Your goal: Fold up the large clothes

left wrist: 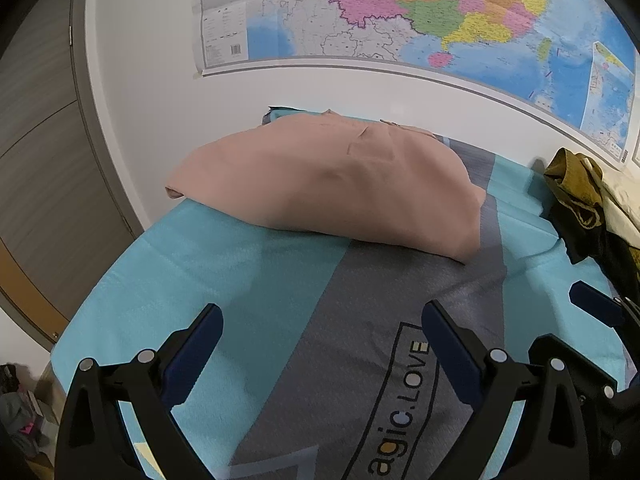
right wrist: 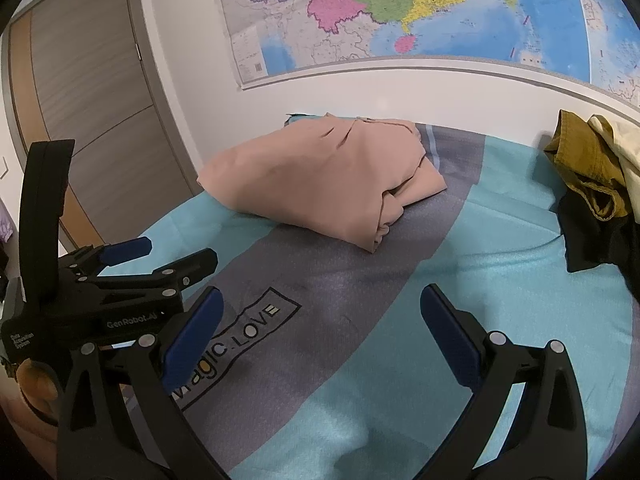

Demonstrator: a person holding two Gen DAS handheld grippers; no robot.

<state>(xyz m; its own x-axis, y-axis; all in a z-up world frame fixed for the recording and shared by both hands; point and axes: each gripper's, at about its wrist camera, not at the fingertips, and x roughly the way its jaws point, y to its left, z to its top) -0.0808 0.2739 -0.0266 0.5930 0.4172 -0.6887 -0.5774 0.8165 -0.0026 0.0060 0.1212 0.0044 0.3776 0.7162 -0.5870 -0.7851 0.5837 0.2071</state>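
Tongs come nearest: the left tongs and the right tongs both stand apart and empty over the blanket in teal and grey; beyond them the pink garment lies already folded into a bundle near the wall; off to the right a heap of unfolded clothes waits, mustard over black. One fold looks finished; the next move likely calls for pulling a fresh piece from the heap and spreading it flat.
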